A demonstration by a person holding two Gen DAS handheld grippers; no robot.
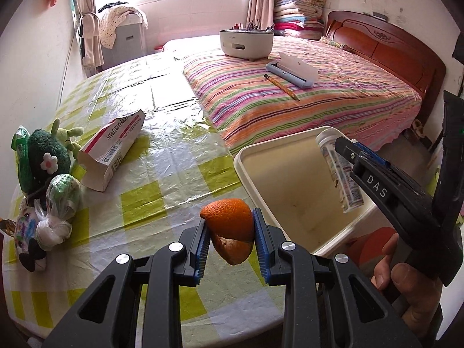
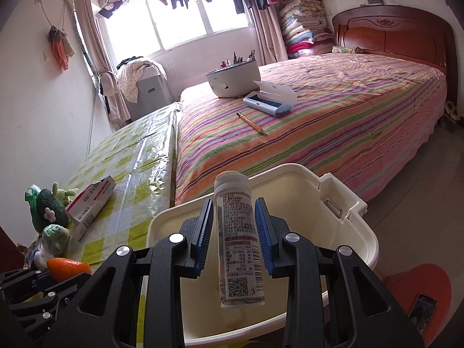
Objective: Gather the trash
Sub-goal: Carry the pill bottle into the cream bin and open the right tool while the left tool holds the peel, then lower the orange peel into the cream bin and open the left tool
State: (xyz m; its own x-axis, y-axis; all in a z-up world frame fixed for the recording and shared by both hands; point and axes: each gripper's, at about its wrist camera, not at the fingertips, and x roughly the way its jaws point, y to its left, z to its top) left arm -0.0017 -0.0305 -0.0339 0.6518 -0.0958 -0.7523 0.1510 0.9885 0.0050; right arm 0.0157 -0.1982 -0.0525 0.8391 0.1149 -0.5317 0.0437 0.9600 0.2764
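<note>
My left gripper (image 1: 229,219) is shut on a piece of orange peel (image 1: 229,226) and holds it above the checkered table, just left of a cream plastic bin (image 1: 246,150). The peel (image 2: 68,268) also shows at the lower left of the right wrist view. My right gripper (image 2: 233,203) is shut on a white labelled bottle (image 2: 239,246), cap pointing away, and holds it over the open bin (image 2: 290,168). From the left wrist view, that gripper (image 1: 342,145) and the bottle (image 1: 342,179) hang over the bin's right side.
An open red-and-white carton (image 1: 113,150) lies on the table (image 1: 174,174), with plush toys (image 1: 43,156) and a knotted bag (image 1: 62,194) at the left edge. The striped bed (image 1: 319,101) carries a pencil, an open case and a white holder. A phone lies on a red stool (image 2: 420,287).
</note>
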